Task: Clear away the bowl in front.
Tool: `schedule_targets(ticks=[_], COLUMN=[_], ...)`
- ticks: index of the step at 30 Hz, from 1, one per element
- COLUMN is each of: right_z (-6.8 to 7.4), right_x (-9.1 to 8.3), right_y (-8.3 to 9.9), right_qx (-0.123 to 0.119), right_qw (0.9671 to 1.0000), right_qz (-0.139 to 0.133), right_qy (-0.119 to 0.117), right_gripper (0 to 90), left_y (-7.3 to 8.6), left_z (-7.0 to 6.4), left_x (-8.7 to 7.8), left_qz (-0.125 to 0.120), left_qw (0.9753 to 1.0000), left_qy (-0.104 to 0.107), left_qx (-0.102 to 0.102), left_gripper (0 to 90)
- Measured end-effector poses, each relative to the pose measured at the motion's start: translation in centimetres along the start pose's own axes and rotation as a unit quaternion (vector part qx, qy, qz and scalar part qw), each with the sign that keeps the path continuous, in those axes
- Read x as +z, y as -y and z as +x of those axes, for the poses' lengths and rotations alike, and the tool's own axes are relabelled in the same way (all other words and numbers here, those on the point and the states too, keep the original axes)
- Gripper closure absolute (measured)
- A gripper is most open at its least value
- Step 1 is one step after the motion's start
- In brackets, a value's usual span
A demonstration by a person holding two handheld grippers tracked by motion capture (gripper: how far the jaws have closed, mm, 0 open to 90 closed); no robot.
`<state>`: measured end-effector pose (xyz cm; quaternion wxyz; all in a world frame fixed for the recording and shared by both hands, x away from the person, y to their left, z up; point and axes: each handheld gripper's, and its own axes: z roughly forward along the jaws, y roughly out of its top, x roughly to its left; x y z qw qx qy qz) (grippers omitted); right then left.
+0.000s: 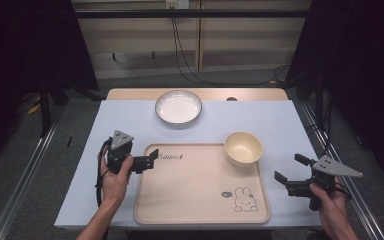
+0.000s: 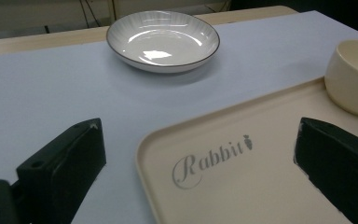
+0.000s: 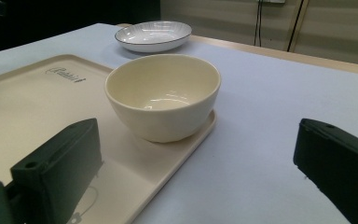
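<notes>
A cream tray [image 1: 190, 200] printed with "Rabbit" and a bunny lies at the table's front centre. On its far right corner stands an empty cream bowl [image 1: 243, 147]. Behind the tray sits a white plate [image 1: 178, 107] with a dark rim, also empty. My left gripper [image 1: 151, 159] is open at the tray's left edge, near the far left corner. In the left gripper view, the open left gripper [image 2: 199, 126] looks over the tray [image 2: 242, 186] toward the plate [image 2: 163, 39]. My right gripper [image 1: 290, 168] is open just right of the tray, and in its own view the right gripper [image 3: 198, 123] faces the bowl [image 3: 163, 95].
A pale cloth [image 1: 280, 120] covers the table, with a wooden strip [image 1: 260, 94] showing at the far edge. Cables [image 1: 180, 55] hang down the wall behind. Metal rails [image 1: 25, 170] run along the floor on both sides.
</notes>
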<state>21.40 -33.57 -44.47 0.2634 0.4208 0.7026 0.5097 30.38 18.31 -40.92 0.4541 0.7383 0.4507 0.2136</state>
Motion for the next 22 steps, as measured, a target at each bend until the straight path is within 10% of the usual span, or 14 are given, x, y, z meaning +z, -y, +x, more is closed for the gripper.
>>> schedule_targets(ticks=[9, 22], right_z=[0.0, -0.3], right_x=[0.1, 0.6], right_y=[0.1, 0.3], right_qx=[0.001, 0.005], right_qw=[1.0000, 0.9997], right_qz=[0.004, 0.019], right_qy=[0.004, 0.015], right_gripper=[0.3, 0.7], left_y=[2.8, 6.5], left_z=[1.6, 3.2], left_x=[-3.6, -6.8], left_qz=[-0.013, -0.020], left_qw=[0.9981, 0.9981], left_qy=[-0.059, -0.051], left_qx=[0.006, -0.026], left_gripper=[2.1, 2.3])
